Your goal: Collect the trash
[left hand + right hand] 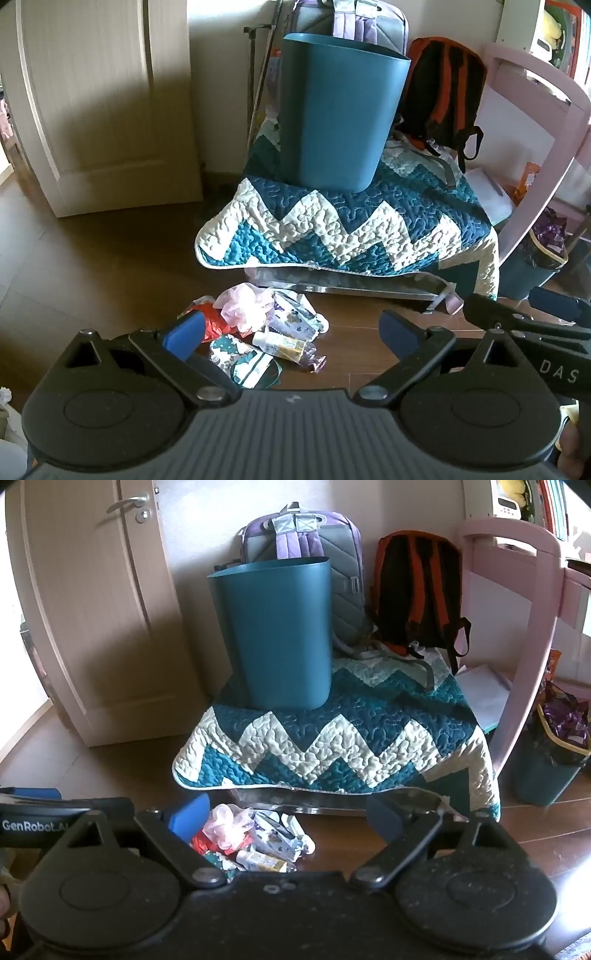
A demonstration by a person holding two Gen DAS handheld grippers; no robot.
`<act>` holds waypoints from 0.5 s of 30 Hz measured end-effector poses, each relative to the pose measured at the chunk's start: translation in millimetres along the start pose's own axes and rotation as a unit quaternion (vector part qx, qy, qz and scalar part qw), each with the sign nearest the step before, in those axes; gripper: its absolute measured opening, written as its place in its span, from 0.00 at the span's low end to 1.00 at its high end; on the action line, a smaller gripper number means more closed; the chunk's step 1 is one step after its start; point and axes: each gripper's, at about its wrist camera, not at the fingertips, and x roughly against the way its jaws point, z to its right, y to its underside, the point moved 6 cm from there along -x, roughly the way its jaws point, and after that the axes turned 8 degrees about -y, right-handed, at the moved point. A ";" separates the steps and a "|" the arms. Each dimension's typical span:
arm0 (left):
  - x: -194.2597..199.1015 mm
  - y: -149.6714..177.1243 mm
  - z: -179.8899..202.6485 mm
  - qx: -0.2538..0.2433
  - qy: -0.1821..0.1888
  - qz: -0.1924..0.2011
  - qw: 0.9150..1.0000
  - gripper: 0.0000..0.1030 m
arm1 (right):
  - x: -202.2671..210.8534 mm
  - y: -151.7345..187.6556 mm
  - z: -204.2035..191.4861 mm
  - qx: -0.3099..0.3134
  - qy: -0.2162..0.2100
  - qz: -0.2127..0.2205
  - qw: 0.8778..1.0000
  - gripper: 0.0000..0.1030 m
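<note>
You hold both the left hand-held gripper (291, 332) and the right hand-held gripper (286, 819) wide and empty above the trash pile (258, 328) on the floor. Collection seems not yet begun. Next, lower one onto a wrapper, then carry it to the teal bin (340, 110) on the far quilt (351, 229).

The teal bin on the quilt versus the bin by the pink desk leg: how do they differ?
The teal bin on the quilt stands raised, on a quilt-covered seat; the bin by the desk leg sits on the floor. The first has no visible liner and its inside is hidden; the second has a dark liner and purple wrappers heaped at its rim. Both are teal and upright.
</note>
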 end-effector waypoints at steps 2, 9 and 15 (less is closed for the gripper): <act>-0.8 0.0 -1.0 0.003 0.001 -0.002 1.000 0.98 | 1.5 -0.2 1.6 -0.001 -0.002 0.001 1.000 0.89; 0.0 -2.3 -1.8 0.000 -0.001 -0.002 1.000 0.98 | 1.6 -0.9 2.3 0.004 0.006 -0.007 1.000 0.89; 0.4 -2.0 -1.8 0.001 0.001 -0.001 1.000 0.98 | 0.6 -2.0 2.0 0.002 0.004 -0.007 1.000 0.89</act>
